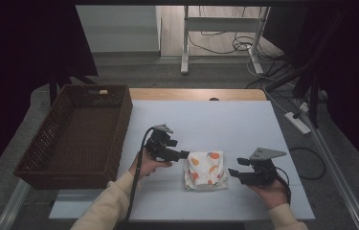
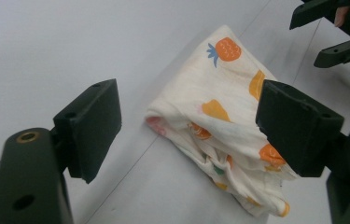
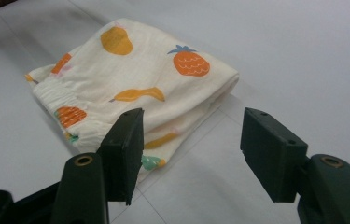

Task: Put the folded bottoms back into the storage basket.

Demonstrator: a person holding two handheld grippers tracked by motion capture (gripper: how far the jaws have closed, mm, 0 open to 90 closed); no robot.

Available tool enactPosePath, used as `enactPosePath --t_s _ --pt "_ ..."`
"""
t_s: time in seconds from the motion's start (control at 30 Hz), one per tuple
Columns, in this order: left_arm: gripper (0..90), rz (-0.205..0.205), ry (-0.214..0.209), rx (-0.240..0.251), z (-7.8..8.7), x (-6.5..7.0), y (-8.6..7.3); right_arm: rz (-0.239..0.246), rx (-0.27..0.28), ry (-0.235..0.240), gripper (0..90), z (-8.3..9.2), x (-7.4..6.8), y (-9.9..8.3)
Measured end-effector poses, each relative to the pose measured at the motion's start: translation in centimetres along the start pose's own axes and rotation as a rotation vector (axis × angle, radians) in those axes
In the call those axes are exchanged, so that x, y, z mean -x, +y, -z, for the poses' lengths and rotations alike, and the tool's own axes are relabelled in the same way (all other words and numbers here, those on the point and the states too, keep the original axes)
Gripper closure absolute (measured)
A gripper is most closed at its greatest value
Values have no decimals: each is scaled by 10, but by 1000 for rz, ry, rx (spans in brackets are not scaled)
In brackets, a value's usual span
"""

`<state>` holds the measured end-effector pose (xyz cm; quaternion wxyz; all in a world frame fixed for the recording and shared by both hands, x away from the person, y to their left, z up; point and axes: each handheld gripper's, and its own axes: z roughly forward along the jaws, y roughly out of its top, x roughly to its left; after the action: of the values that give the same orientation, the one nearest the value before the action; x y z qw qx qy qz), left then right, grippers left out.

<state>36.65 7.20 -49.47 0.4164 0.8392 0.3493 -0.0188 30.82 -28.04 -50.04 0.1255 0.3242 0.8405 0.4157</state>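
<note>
- Brown woven wicker basket [image 1: 52,143], rectangular and deep, stands at the left edge of the white bench [image 1: 234,120], its long side running from near to far.
- Just right of the basket, the left claw [image 1: 183,154] comes in from the near side in a hand with a cream sleeve; it points right at the cloth, its tips just beside the cloth's left edge.
- In the left gripper view the left claw [image 2: 189,130] has its two black jaws spread wide, with nothing pressed between them; the cloth lies on the bench beyond and between them.
- Cream folded cloth with orange fruit print [image 1: 206,170] lies flat on the bench, near the middle and towards the near side, between the two claws; a pineapple and yellow shapes show on its top face.
- Right of the cloth, the right claw [image 1: 233,167] points left at it, held in the other hand, with a grey three-cornered plate on top.
- In the right gripper view the right claw [image 3: 191,149] has its jaws apart and empty, the cloth [image 3: 135,88] lying just beyond them, its gathered elastic edge at the left.
</note>
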Motion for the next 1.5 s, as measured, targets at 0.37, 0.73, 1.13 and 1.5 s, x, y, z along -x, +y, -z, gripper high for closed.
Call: enactPosePath --t_s 0.37,0.73,1.13,1.5 --pt "205 -8 11 -34 -21 -4 5 1 -6 -2 400 -1 0 0" --pt "196 -14 -1 -95 -48 -9 8 4 -15 -5 399 -1 1 -2" --pt "200 0 -21 -139 -59 -13 6 4 -17 -4 399 -2 0 -2" --pt "211 -10 -35 -162 -63 -15 4 7 -19 -2 400 -2 0 -2"
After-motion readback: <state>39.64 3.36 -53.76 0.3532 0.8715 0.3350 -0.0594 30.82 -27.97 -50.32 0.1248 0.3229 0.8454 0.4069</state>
